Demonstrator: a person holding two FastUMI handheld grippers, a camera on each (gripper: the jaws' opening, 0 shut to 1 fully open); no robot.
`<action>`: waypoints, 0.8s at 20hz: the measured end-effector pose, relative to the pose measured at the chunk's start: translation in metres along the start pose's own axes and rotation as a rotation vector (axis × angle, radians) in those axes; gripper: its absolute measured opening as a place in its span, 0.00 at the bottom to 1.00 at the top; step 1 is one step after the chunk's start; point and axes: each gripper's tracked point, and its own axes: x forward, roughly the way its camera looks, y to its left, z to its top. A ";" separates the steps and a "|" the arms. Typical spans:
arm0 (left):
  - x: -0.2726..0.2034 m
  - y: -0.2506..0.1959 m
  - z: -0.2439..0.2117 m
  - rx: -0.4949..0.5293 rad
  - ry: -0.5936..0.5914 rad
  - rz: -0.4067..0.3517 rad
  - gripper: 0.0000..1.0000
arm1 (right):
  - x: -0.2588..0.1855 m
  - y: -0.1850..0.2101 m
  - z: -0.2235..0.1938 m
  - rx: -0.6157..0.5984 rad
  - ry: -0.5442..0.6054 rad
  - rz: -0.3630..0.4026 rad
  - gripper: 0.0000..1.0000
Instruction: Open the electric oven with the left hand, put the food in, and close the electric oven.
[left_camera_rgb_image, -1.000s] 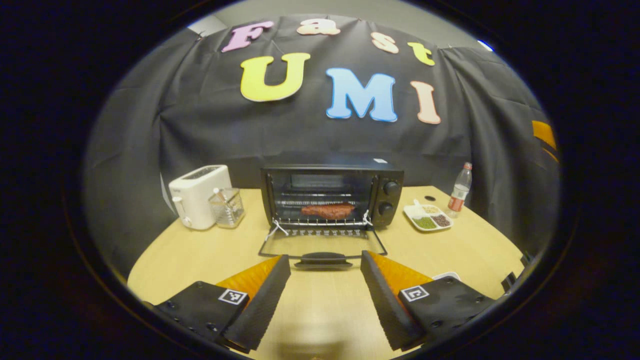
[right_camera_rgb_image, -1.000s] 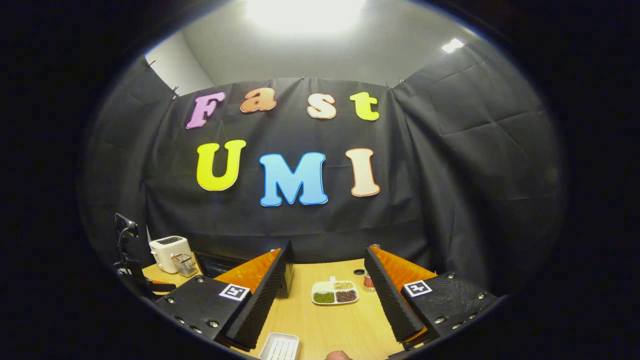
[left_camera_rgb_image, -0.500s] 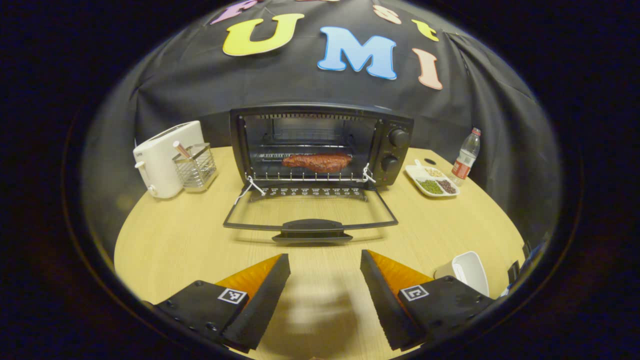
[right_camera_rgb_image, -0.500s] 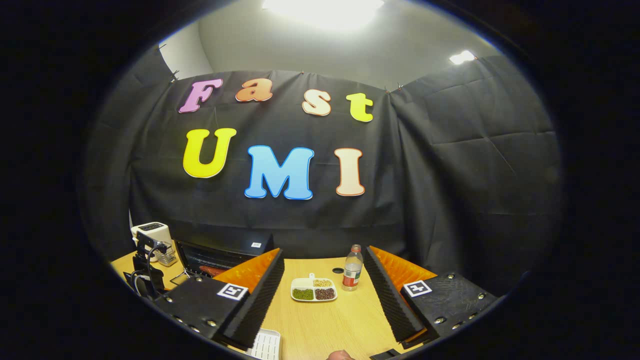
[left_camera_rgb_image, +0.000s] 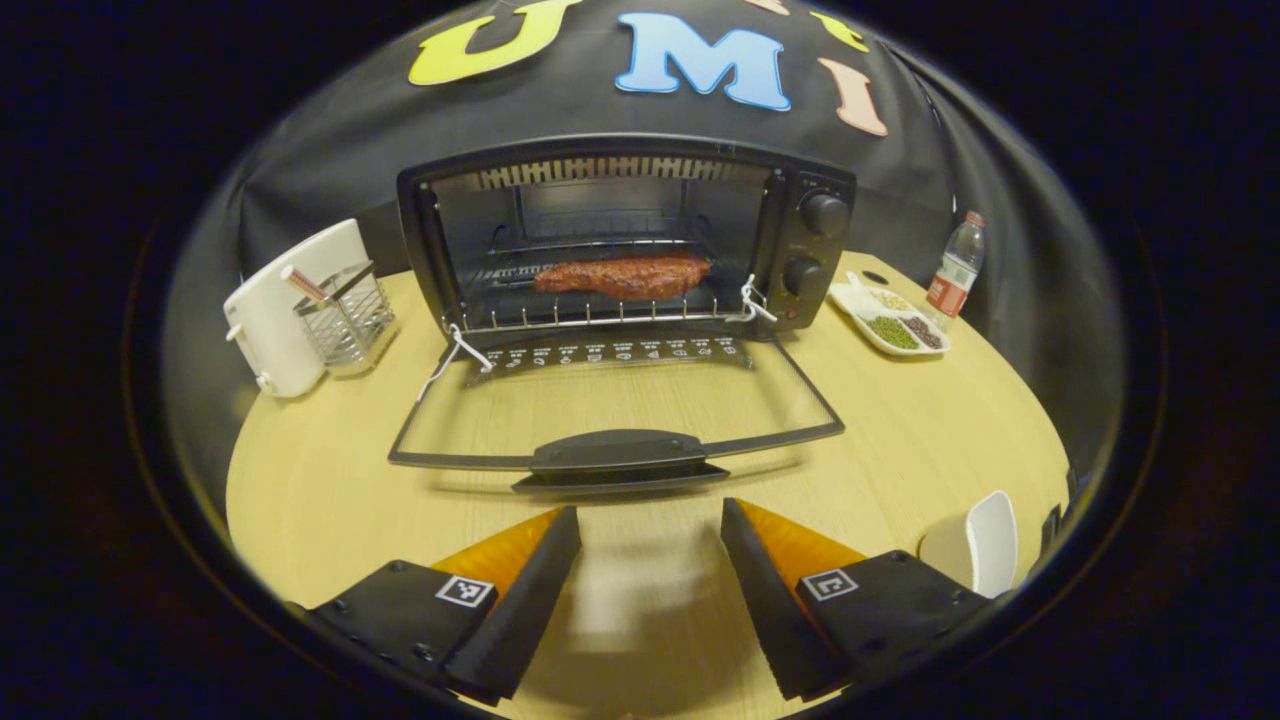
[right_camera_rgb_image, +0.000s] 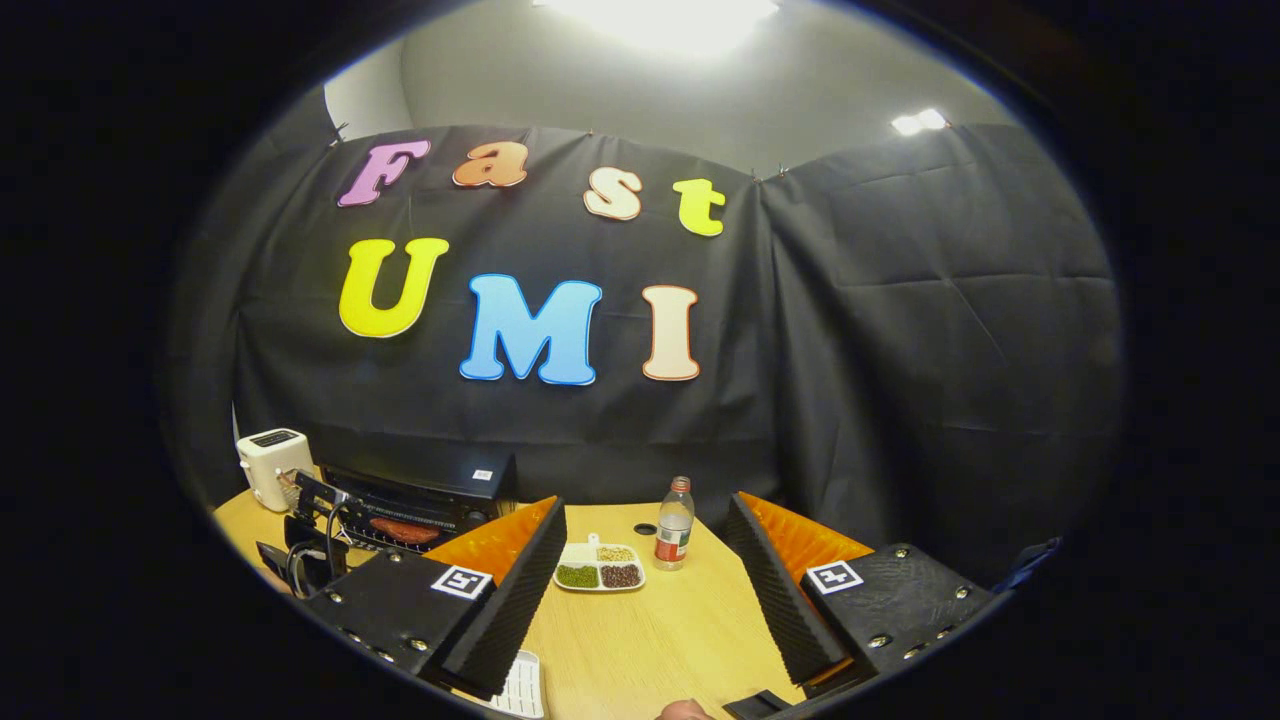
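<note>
The black electric oven (left_camera_rgb_image: 800, 240) stands at the back of the table with its glass door (left_camera_rgb_image: 610, 400) folded flat toward me. A reddish-brown piece of meat (left_camera_rgb_image: 622, 275) lies on the wire rack inside. My left gripper (left_camera_rgb_image: 650, 515) is open just in front of the door handle (left_camera_rgb_image: 620, 455), not touching it, with nothing between its fingers. My right gripper (right_camera_rgb_image: 645, 510) is open and empty above the right side of the table. In the right gripper view the oven (right_camera_rgb_image: 430, 490) and the left gripper (right_camera_rgb_image: 310, 540) sit at the far left.
A white toaster (left_camera_rgb_image: 275, 305) and a wire basket (left_camera_rgb_image: 345, 320) stand left of the oven. A divided plate of beans (left_camera_rgb_image: 888, 320) and a water bottle (left_camera_rgb_image: 955, 275) are to its right. A white tray (left_camera_rgb_image: 975, 545) lies near the table's right front edge.
My left gripper has moved forward and tilted down, closing on the open door's handle. The right gripper has drifted, so the oven now shows at its left. Both stay open.
</note>
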 end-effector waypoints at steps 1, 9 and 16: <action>0.003 0.002 0.000 0.002 0.004 0.004 1.00 | 0.001 -0.001 -0.002 0.000 0.003 -0.007 0.98; 0.012 0.012 0.001 0.002 0.006 0.034 0.96 | 0.006 0.003 -0.007 -0.039 0.022 -0.018 0.96; 0.000 0.011 0.011 -0.032 -0.018 0.033 0.96 | 0.010 0.009 -0.007 -0.036 0.014 0.003 0.96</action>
